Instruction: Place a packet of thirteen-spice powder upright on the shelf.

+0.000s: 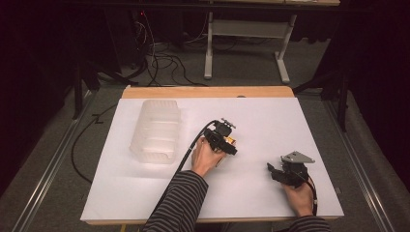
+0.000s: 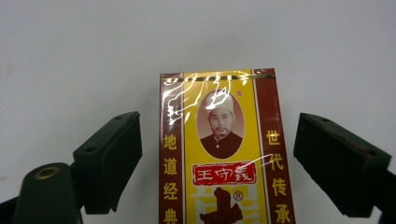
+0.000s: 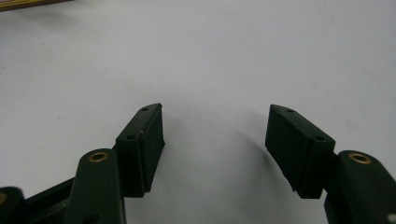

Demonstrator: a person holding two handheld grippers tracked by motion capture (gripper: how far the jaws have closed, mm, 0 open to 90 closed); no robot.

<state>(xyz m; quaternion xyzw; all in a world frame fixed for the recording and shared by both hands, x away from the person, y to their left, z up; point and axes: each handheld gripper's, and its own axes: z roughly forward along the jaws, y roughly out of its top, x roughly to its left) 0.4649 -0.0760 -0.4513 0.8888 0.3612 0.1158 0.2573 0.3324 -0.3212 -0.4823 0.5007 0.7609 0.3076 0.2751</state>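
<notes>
A yellow and maroon packet with a portrait and Chinese characters lies flat on the white tabletop. My left gripper is open, one jaw on each side of the packet with a gap to both, touching neither. In the high view the left gripper is near the table's middle, over the small orange packet. My right gripper is held low at the front right. It stands open over bare white surface, with nothing between its jaws.
A translucent ribbed plastic container lies on the left half of the white sheet. A wooden table edge runs along the far side. Cables and a stand's legs are on the floor beyond.
</notes>
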